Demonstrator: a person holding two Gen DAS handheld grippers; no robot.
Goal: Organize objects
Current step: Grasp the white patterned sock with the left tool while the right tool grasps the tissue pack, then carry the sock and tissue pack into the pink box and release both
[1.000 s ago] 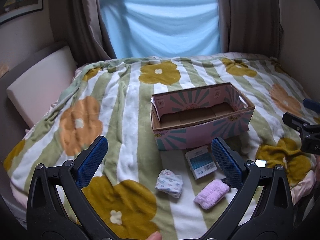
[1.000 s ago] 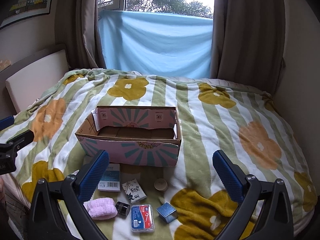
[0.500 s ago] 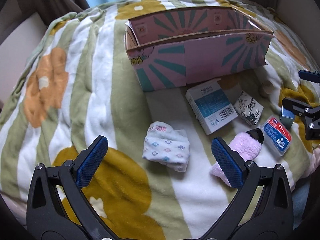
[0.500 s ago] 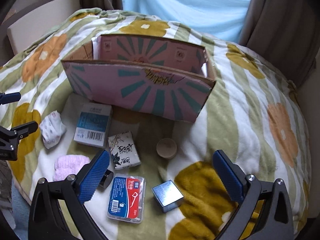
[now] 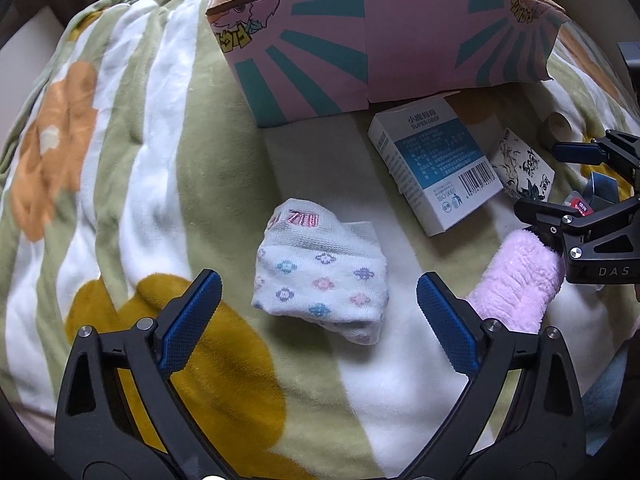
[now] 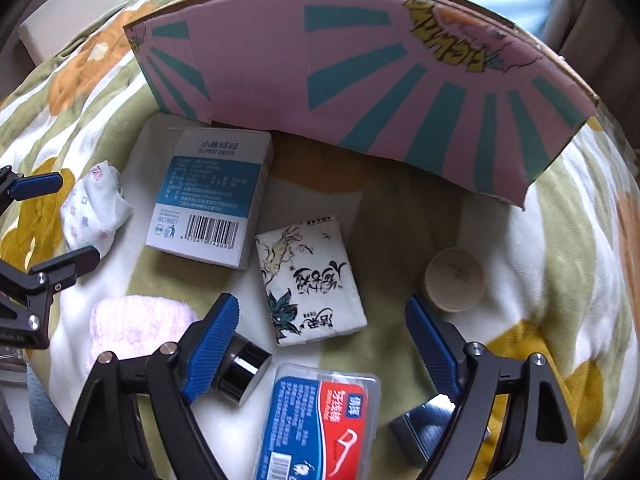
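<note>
The left gripper (image 5: 318, 304) hangs over the folded sock (image 5: 322, 276), its jaws wide and closing, the sock between the pads but untouched. The right gripper (image 6: 322, 330), jaws also narrowing, brackets the tissue pack (image 6: 310, 280) without pressing it. The pink box (image 6: 360, 80) stands at twelve o'clock, the floss case (image 6: 320, 420) at six.
</note>
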